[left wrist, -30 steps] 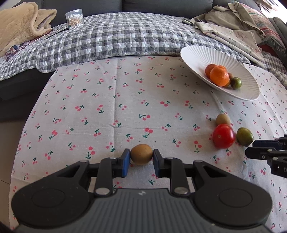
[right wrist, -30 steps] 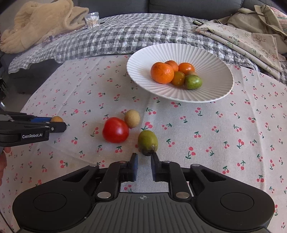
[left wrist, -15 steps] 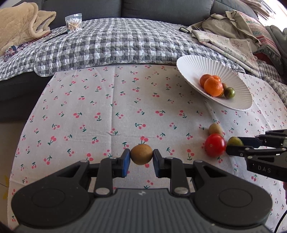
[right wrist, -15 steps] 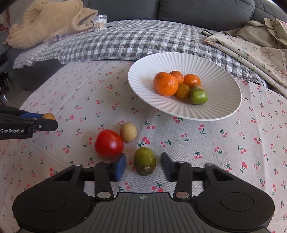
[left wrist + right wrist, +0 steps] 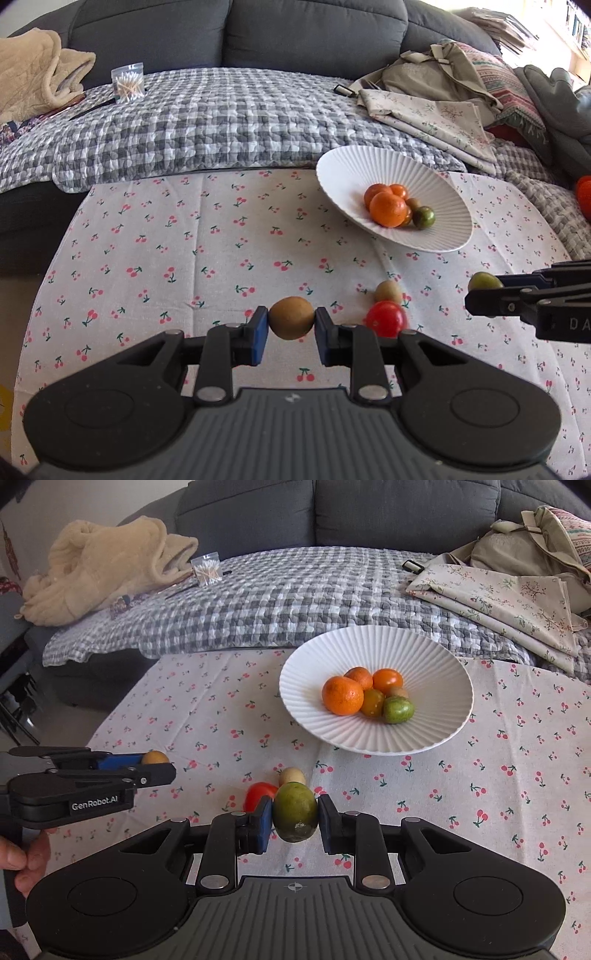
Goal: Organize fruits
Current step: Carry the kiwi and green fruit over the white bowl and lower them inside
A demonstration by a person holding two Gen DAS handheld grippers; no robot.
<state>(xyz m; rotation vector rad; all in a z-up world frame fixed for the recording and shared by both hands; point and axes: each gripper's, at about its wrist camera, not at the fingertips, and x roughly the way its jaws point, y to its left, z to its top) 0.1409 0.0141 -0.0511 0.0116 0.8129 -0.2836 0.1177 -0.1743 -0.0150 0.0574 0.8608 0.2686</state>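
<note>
My left gripper (image 5: 291,325) is shut on a brown kiwi (image 5: 291,317) and holds it above the cherry-print tablecloth. My right gripper (image 5: 295,818) is shut on a green fruit (image 5: 295,811), lifted off the cloth; it shows at the right of the left wrist view (image 5: 484,281). A red tomato (image 5: 385,318) and a small tan fruit (image 5: 388,291) lie on the cloth between the grippers. The white ribbed plate (image 5: 436,653) holds several oranges and a green fruit (image 5: 397,709) at the far side. The left gripper shows at the left of the right wrist view (image 5: 155,762).
A grey checked quilt (image 5: 221,125) covers the sofa behind the table. A clear box of cotton swabs (image 5: 127,83), a beige blanket (image 5: 103,561) and folded floral cloth (image 5: 509,598) lie on it. The table's left edge (image 5: 55,254) drops off to the floor.
My right gripper has closed on the green fruit and lifted it off the cloth. My left gripper has risen further with the kiwi.
</note>
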